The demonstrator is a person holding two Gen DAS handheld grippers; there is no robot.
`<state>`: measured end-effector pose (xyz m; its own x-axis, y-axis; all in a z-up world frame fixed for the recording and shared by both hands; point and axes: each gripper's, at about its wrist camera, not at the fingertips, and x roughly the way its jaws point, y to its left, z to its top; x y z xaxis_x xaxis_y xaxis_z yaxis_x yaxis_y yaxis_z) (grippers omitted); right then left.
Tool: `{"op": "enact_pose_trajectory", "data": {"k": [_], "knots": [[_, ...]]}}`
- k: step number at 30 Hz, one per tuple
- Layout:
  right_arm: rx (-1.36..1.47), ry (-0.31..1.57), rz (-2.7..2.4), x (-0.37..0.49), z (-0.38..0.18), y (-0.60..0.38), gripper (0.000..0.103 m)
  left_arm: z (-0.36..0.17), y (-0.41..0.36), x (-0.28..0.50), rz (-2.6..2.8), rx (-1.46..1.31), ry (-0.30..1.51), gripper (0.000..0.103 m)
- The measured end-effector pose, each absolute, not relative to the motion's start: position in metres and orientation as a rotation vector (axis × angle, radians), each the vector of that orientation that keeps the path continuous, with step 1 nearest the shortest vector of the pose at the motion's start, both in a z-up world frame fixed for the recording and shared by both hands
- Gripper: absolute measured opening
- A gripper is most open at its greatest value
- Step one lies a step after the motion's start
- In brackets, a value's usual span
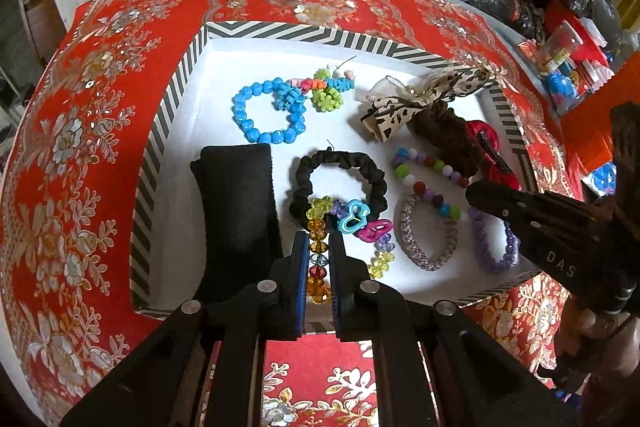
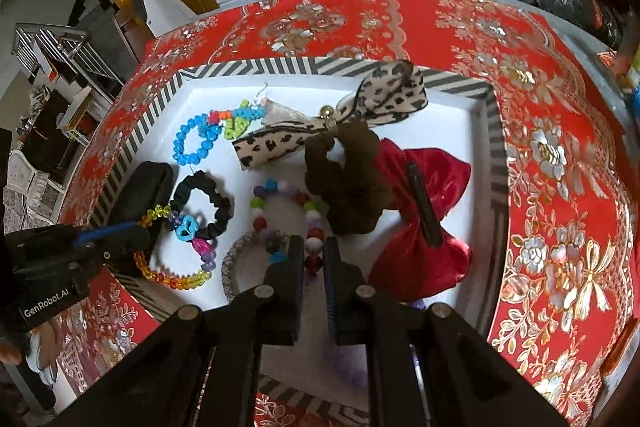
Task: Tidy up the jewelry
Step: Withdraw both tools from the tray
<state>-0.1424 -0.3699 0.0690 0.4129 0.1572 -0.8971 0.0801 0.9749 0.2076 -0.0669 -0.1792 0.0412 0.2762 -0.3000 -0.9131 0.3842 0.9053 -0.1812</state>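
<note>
The left hand-held gripper (image 1: 319, 251) is closed narrowly on the rainbow crystal bracelet (image 1: 318, 259), pinching its near arc inside the striped tray (image 1: 168, 107); the right hand-held gripper (image 2: 312, 259) is likewise pinched on the pastel bead bracelet (image 2: 310, 227) by the red satin bow (image 2: 424, 223). Both strands look light, limp and glassy-slick, so a bite across the cord between beads should hold best. The tray sits on a worktop under a red floral cloth (image 2: 560, 147), in a cluttered room.
</note>
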Motion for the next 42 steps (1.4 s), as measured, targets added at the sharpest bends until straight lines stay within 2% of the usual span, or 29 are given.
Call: {"op": "enact_pose_trajectory", "data": {"k": [3,5,7,9,11,21,26,42], "knots": [[0.218,1.141,0.042,-0.143,0.069,-0.369,0.016,0.043,-0.181,-0.065,-0.45,0.087,1.185,0.008],[0.211,1.136,0.04,-0.144,0.07,-0.369,0.026,0.044,-0.181,-0.064,-0.44,0.088,1.176,0.009],[0.204,1.138,0.029,-0.145,0.07,-0.368,0.031,0.044,-0.181,-0.063,-0.437,0.088,1.159,0.014],[0.205,1.134,0.026,-0.147,0.073,-0.367,0.033,0.045,-0.182,-0.062,-0.422,0.094,1.145,0.025],[0.199,1.126,0.022,-0.15,0.076,-0.365,0.037,0.046,-0.182,-0.063,-0.414,0.096,1.138,0.027],[0.191,1.102,-0.016,-0.171,0.087,-0.361,0.039,0.058,-0.191,-0.077,-0.421,0.134,1.097,0.027],[0.188,1.083,-0.036,-0.183,0.094,-0.36,0.049,0.066,-0.193,-0.086,-0.417,0.147,1.076,0.027],[0.206,1.055,-0.074,-0.211,0.11,-0.362,0.051,0.081,-0.191,-0.109,-0.385,0.151,1.04,0.027]]}}
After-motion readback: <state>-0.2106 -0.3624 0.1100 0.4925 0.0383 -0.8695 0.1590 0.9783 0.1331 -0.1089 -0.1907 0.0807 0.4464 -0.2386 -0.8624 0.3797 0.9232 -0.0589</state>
